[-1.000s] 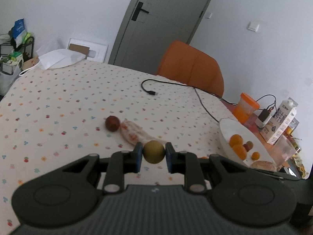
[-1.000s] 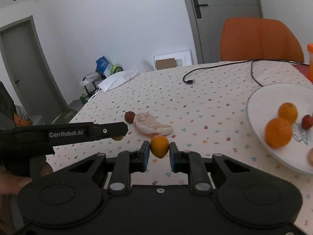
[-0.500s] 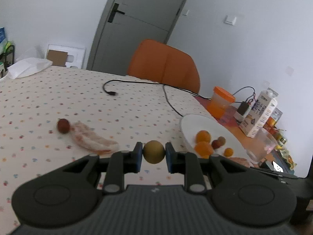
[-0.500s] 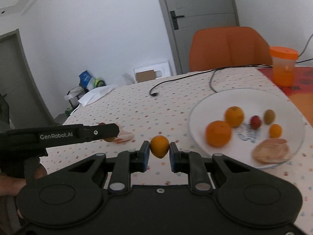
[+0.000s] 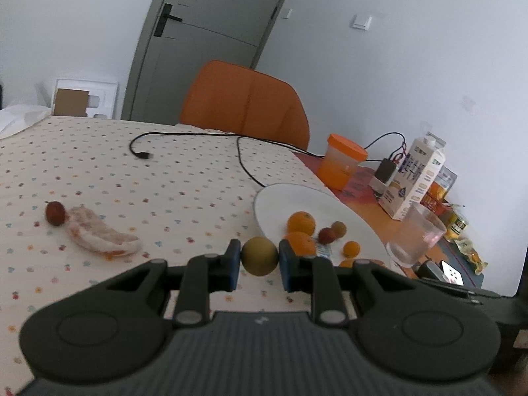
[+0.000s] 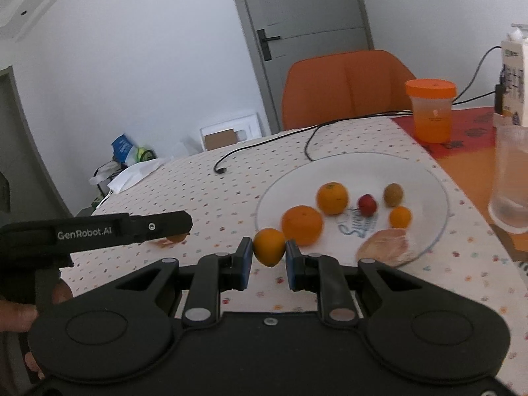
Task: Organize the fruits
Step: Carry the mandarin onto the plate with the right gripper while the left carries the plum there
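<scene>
My left gripper (image 5: pixel 259 257) is shut on a round olive-brown fruit (image 5: pixel 259 256), held above the table just left of the white plate (image 5: pixel 290 198). My right gripper (image 6: pixel 269 252) is shut on a small orange fruit (image 6: pixel 269 246), held near the plate's (image 6: pixel 429 178) left rim. The plate holds two oranges (image 6: pixel 332 197), a red fruit (image 6: pixel 367 204), a brown fruit (image 6: pixel 392 194), a small orange and a pomelo piece (image 6: pixel 384 246). A dark red fruit (image 5: pixel 55 213) and a peeled pomelo segment (image 5: pixel 99 234) lie on the tablecloth at left. The left gripper also shows in the right wrist view (image 6: pixel 178 222).
A black cable (image 5: pixel 198 138) crosses the dotted tablecloth. An orange-lidded cup (image 5: pixel 343 163), milk carton (image 5: pixel 414 178) and clear glass (image 5: pixel 415 236) stand right of the plate. An orange chair (image 5: pixel 246 102) is behind the table.
Both grippers have swung right toward the plate, each still holding its fruit. The plate now sits nearer and more central in both views.
</scene>
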`<action>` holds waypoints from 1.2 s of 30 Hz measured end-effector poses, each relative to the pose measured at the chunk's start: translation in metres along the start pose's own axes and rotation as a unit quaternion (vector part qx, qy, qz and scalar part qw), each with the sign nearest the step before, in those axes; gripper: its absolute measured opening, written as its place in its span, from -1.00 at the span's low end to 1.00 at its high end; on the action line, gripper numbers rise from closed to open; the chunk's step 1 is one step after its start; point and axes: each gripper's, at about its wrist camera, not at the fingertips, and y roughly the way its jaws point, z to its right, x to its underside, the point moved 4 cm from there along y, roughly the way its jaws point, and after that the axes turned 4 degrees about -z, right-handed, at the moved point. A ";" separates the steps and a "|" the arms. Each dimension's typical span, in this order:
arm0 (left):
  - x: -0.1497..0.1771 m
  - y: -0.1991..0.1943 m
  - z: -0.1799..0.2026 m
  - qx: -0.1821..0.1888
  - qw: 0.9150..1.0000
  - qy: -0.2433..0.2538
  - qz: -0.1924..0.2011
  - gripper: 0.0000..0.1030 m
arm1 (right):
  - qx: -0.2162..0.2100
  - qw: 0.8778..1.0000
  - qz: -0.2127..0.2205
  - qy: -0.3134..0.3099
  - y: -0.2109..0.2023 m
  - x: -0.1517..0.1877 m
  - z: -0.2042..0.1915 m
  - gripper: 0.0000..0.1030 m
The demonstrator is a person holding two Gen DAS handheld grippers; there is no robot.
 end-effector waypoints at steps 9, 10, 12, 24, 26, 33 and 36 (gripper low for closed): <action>0.000 0.008 0.013 0.006 1.000 0.010 -0.004 -0.56 | 0.021 1.000 0.007 0.015 -0.001 -0.004 0.020 -0.61; 0.000 0.009 0.013 0.006 1.000 0.012 -0.004 -0.56 | 0.024 1.000 0.007 0.015 0.000 -0.004 0.022 -0.61; -0.001 0.010 0.015 0.005 1.000 0.014 -0.005 -0.56 | 0.028 0.999 0.009 0.018 0.002 -0.006 0.026 -0.61; -0.008 0.025 0.034 0.007 0.999 0.035 -0.009 -0.56 | 0.030 0.999 0.016 0.031 -0.002 -0.002 0.041 -0.26; -0.009 0.029 0.038 0.010 0.999 0.039 -0.010 -0.56 | 0.030 0.999 0.018 0.030 -0.007 -0.001 0.042 -0.18; -0.009 0.047 0.063 0.029 0.998 0.056 -0.020 -0.56 | 0.038 0.998 0.026 0.035 -0.022 -0.001 0.053 -0.12; -0.009 0.054 0.072 0.035 0.997 0.062 -0.023 -0.56 | 0.044 0.998 0.029 0.038 -0.026 0.000 0.058 -0.07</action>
